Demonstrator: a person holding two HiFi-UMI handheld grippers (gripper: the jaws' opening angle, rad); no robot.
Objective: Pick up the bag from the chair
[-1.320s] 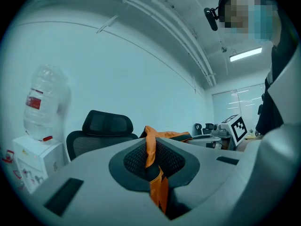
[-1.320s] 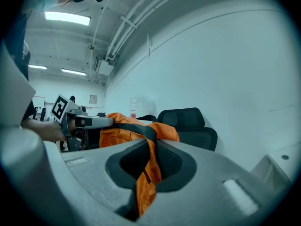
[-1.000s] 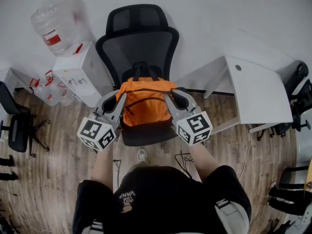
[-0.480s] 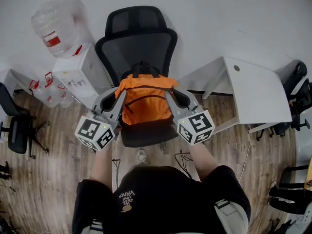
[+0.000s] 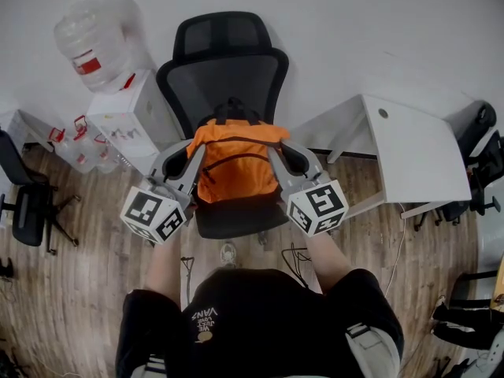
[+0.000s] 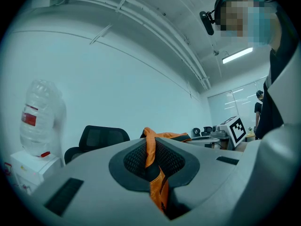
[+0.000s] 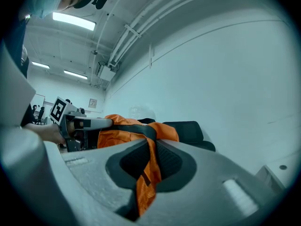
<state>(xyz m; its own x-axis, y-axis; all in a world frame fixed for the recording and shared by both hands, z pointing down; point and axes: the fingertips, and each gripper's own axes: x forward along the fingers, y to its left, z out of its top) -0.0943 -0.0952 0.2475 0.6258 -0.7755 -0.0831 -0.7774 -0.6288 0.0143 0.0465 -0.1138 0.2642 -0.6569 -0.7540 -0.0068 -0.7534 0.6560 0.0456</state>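
An orange backpack (image 5: pixel 235 168) with black straps hangs just above the seat of a black mesh office chair (image 5: pixel 224 73), held between my two grippers. My left gripper (image 5: pixel 191 160) is shut on the bag's left edge; orange fabric (image 6: pixel 154 173) is pinched between its jaws. My right gripper (image 5: pixel 277 157) is shut on the bag's right edge, with orange cloth (image 7: pixel 146 173) and a black strap squeezed in its jaws. From the right gripper view the bag's bulk (image 7: pixel 122 131) and the left gripper (image 7: pixel 77 121) show beyond.
A white water dispenser (image 5: pixel 130 116) and clear water jugs (image 5: pixel 98 42) stand left of the chair. A white desk (image 5: pixel 413 144) stands to the right. More black chairs sit at far left (image 5: pixel 27 203) and far right (image 5: pixel 480 144). Wood floor lies below.
The bag has risen slightly off the seat with both grippers; the whole view has shifted a little. Both grips are unchanged.
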